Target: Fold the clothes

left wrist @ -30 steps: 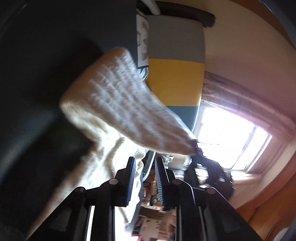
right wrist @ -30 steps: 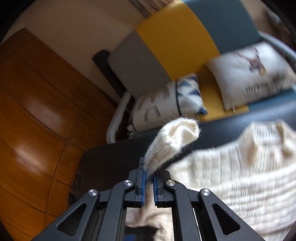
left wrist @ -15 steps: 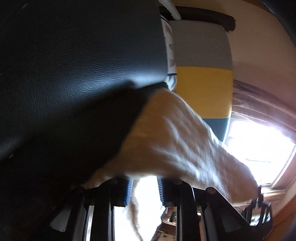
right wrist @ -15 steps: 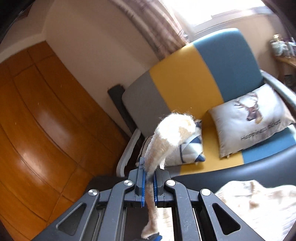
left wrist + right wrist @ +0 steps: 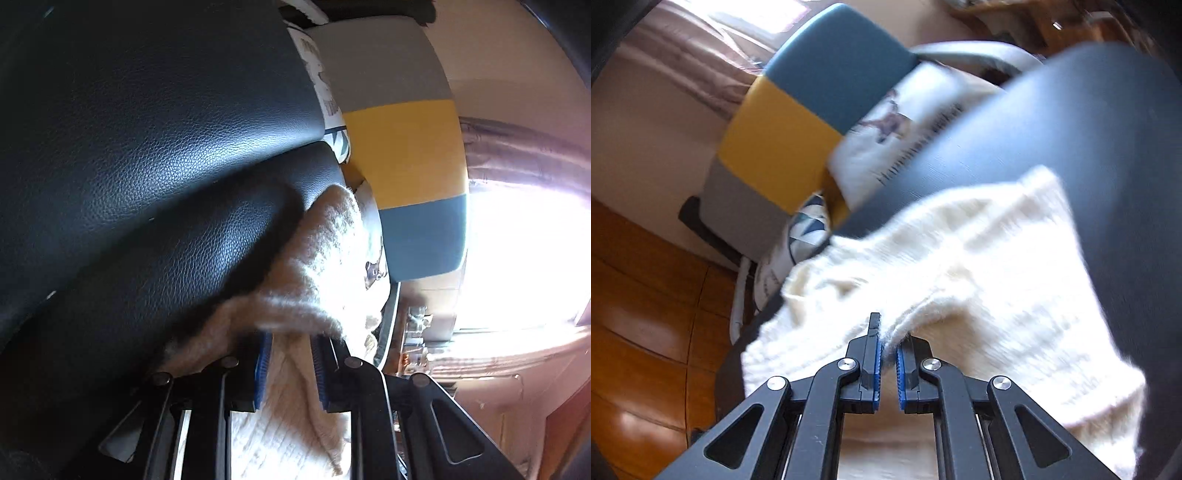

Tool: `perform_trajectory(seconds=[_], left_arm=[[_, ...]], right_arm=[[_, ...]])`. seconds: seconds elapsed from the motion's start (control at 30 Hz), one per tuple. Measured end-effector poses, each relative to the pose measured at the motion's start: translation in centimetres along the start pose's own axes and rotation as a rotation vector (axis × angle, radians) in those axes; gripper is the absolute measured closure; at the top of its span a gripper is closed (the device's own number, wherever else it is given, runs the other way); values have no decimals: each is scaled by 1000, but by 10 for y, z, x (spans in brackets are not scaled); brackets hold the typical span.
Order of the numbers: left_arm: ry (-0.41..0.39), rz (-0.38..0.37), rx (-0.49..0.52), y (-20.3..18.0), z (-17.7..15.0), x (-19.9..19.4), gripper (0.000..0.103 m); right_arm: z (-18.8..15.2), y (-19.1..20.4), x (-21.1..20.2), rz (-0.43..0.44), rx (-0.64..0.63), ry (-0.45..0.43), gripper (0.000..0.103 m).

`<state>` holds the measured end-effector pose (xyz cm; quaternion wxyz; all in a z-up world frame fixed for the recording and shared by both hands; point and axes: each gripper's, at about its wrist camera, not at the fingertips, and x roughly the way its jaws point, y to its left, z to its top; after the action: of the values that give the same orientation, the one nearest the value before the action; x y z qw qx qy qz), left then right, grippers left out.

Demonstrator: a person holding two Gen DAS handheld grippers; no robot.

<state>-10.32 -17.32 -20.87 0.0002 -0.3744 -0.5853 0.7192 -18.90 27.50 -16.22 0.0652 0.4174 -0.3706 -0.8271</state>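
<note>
Dark leather desk (image 5: 1071, 122) fills both views, with a striped chair (image 5: 798, 122) behind. I count 1 cream sweater (image 5: 979, 266) lying on it and 2 tools. My right tool (image 5: 888, 338) is clamped on a sweater edge. My left tool (image 5: 290, 354) has knit bunched between its fingers, seemingly gripped. I judge the fold could skew if either pinch slips, since fuzzy knit slides easily.

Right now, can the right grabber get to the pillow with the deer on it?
Probably not straight away. The right gripper is shut on the cream sweater, and the dark padded surface lies between it and the deer pillow.
</note>
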Motion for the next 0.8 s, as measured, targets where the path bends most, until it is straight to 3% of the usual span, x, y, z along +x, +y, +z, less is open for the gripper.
perform_trajectory(seconds=[0.17, 0.33, 0.5, 0.57, 0.63, 0.67, 0.7, 0.77, 0.8], left_arm=[[-11, -10, 58, -5, -14, -14, 83], [-5, -14, 108, -4, -32, -27, 82], [14, -16, 96, -11, -23, -18, 78], [46, -8, 73, -10, -19, -8, 77], [63, 11, 50, -8, -15, 2, 77], [67, 17, 41, -9, -12, 9, 78], [65, 25, 36, -13, -9, 15, 81], [43, 26, 80, -27, -3, 17, 95], [27, 26, 120, -36, -2, 15, 96]], right_arm=[[-5, -26, 10, 22, 42, 12, 94], [-8, -51, 2, 146, 154, -21, 88], [-7, -60, 1, 194, 242, -38, 87], [-6, -69, -1, 240, 329, -59, 81], [0, -63, -1, 218, 315, -65, 66], [3, -59, 0, 198, 297, -65, 66], [6, -54, 0, 179, 279, -66, 67], [14, -39, 0, 108, 187, -62, 85], [18, -23, -3, 67, 98, -71, 95]])
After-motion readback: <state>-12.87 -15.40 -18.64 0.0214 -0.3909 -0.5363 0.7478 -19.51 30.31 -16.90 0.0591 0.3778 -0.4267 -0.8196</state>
